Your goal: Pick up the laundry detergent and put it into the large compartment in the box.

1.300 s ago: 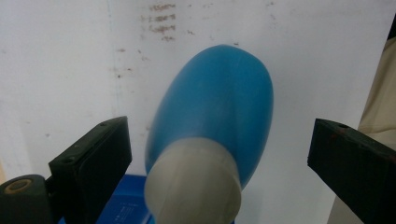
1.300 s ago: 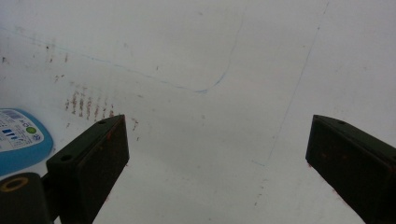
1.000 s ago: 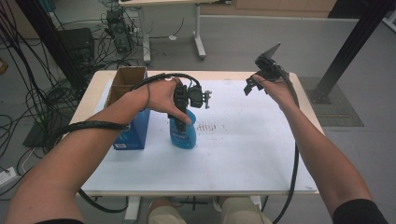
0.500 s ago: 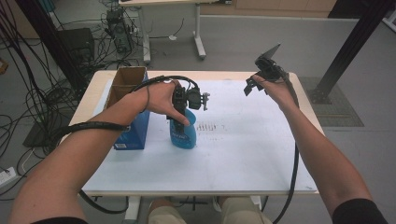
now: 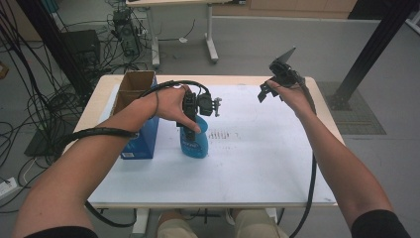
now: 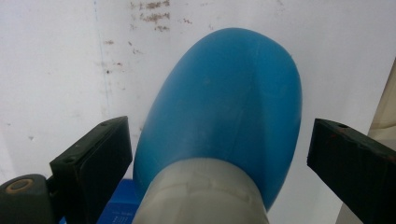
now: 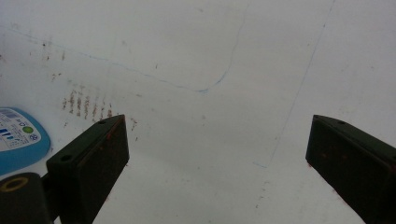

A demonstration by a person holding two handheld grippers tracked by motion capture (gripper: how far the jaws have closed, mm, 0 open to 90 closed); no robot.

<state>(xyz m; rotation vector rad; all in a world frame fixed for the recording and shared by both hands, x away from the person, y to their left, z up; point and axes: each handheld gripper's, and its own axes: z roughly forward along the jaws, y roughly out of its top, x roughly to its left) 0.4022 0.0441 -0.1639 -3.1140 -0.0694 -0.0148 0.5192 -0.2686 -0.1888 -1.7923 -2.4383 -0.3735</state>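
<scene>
A cardboard box (image 5: 132, 84) with a blue carton (image 5: 143, 141) against its near side stands at the counter's (image 5: 257, 168) far left. Just right of it, the left gripper (image 5: 190, 130) hangs over an upright blue bottle (image 5: 194, 144), jaws spread on either side of its pale cap (image 6: 201, 193), not touching. At far right, the right gripper (image 5: 265, 91) hovers above the bare top, jaws spread wide, holding nothing.

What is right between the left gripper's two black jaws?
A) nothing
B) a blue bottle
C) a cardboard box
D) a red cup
B: in the left gripper view the blue bottle sits between the open jaws of the left gripper, with a gap on each side.
</scene>
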